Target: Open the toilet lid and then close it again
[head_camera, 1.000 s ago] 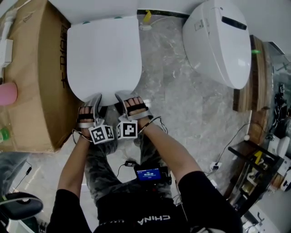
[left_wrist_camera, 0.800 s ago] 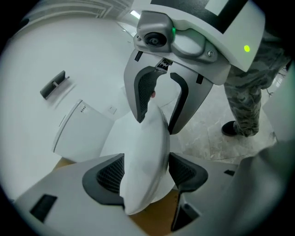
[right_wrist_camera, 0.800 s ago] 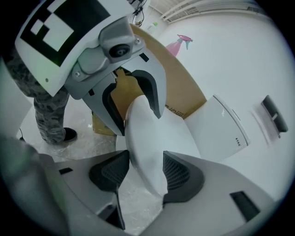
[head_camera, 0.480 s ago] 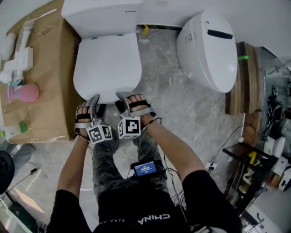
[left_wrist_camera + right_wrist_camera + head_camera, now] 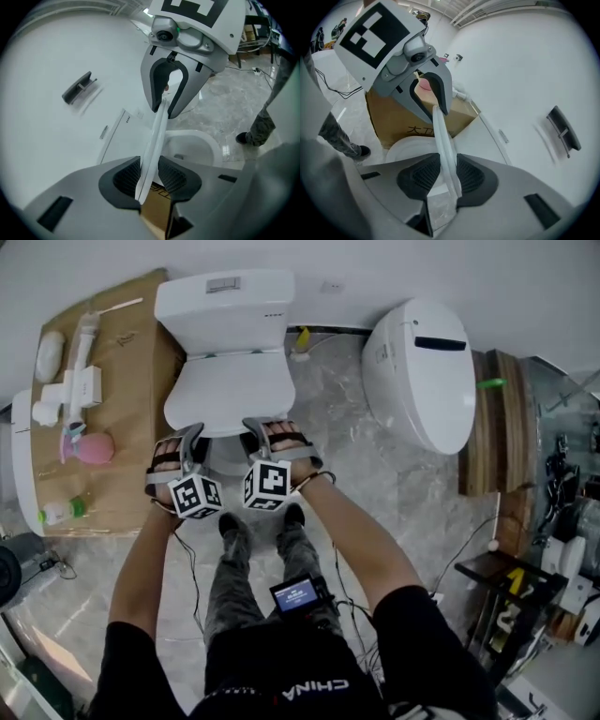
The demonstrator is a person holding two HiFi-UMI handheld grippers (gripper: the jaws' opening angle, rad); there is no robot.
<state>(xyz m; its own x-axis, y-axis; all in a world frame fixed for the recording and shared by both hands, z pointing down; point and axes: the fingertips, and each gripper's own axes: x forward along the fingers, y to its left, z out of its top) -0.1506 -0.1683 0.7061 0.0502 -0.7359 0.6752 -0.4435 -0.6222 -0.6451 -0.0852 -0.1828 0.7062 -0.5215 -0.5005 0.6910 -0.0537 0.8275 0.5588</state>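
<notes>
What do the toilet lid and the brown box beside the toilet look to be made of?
Toilet lid: probably plastic. It is smooth, glossy white, with a thin, even edge.
Brown box: cardboard. Its surface is matt brown, and the right gripper view shows characters printed on its side.

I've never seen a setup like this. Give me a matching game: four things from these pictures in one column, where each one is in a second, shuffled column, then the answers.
Things
1. toilet lid
2. second toilet
3. pink round object
4. device with a blue screen

Places
a. on top of the cardboard box
b. at the person's waist
c. front edge between the fingers of the left gripper and the right gripper
d. on the marble floor, at the right of the head view

Pairs: 1-c, 2-d, 3-a, 4-b.

Both grippers' fingers have just been closing, with the lid's edge between them.
</notes>
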